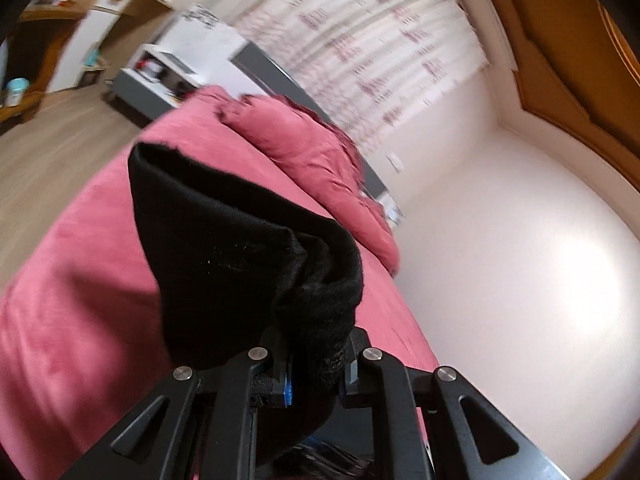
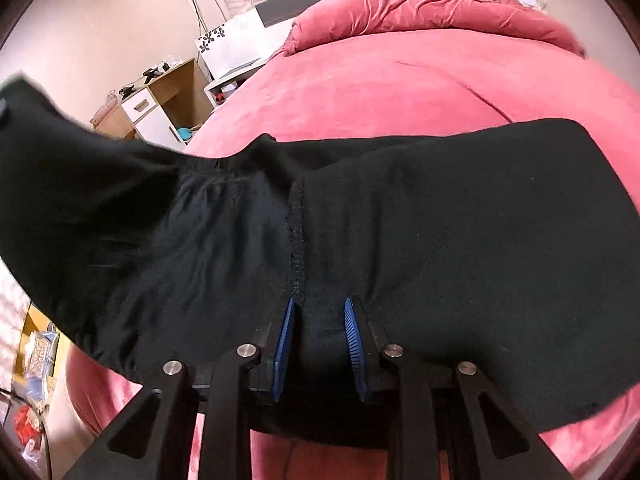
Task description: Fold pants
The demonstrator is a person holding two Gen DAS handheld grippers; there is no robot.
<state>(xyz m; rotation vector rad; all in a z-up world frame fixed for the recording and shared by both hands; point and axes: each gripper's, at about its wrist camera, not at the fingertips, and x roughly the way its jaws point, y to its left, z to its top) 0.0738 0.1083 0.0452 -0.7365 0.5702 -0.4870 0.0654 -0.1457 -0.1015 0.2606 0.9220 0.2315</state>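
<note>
Black pants (image 2: pixel 440 220) across pink bedspread (image 2: pixel 380 88)

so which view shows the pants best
The right wrist view: the pants spread wide across the bed, centre seam visible, with the right gripper closed on a fold. The left wrist view shows only a bunched end clamped in the left gripper.

Black pants (image 2: pixel 440 220) run past both side edges; curtain (image 1: pixel 360 40) blurred.
</note>
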